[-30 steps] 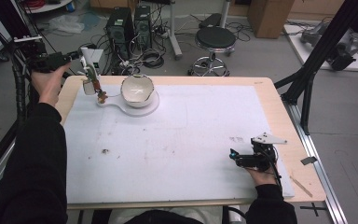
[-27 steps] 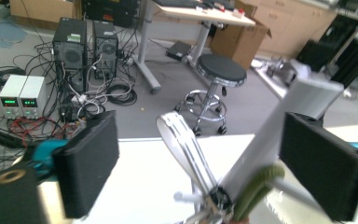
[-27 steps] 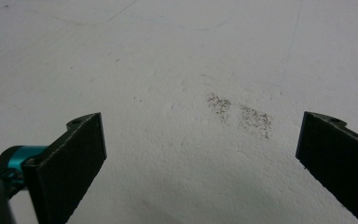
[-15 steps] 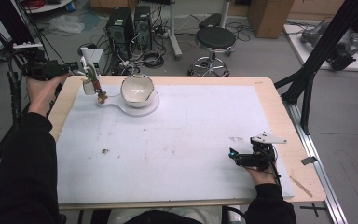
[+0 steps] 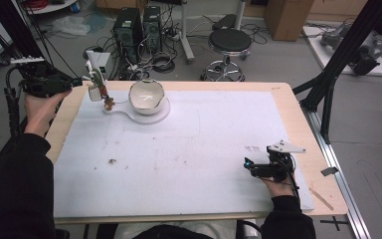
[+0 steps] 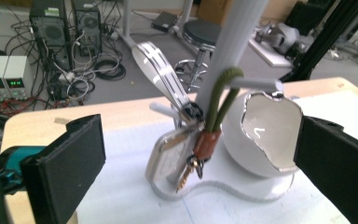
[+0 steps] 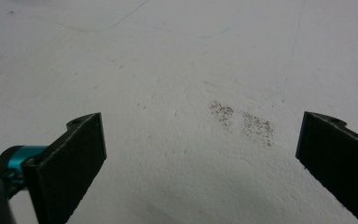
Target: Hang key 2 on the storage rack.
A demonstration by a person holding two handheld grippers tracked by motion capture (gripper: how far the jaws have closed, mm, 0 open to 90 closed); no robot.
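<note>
A key bunch [image 5: 103, 96] on a green cord hangs from the hook of a grey post [image 5: 95, 64] at the table's far left. In the left gripper view the key bunch [image 6: 200, 144] shows a silver tag, a brown leather piece and a brass key. A white bowl [image 5: 146, 95] with a jagged rim stands beside it on the same white base [image 5: 160, 115]. My left gripper [image 5: 77, 80] is a little left of the post; its jaws have just been opening and stand wide, apart from the keys. My right gripper [image 5: 251, 167] rests open on the white sheet, near right.
A white foam sheet [image 5: 194, 149] covers the wooden table [image 5: 291, 107]. A dark speck [image 5: 112, 161] lies at its left middle. Beyond the far edge stand computer towers [image 5: 137, 25] and a stool [image 5: 230, 40]. A black frame leg [image 5: 328, 89] rises at the right.
My left gripper has drawn back to the left, away from the post, and the key bunch stays hanging on the hook. The right gripper has kept still.
</note>
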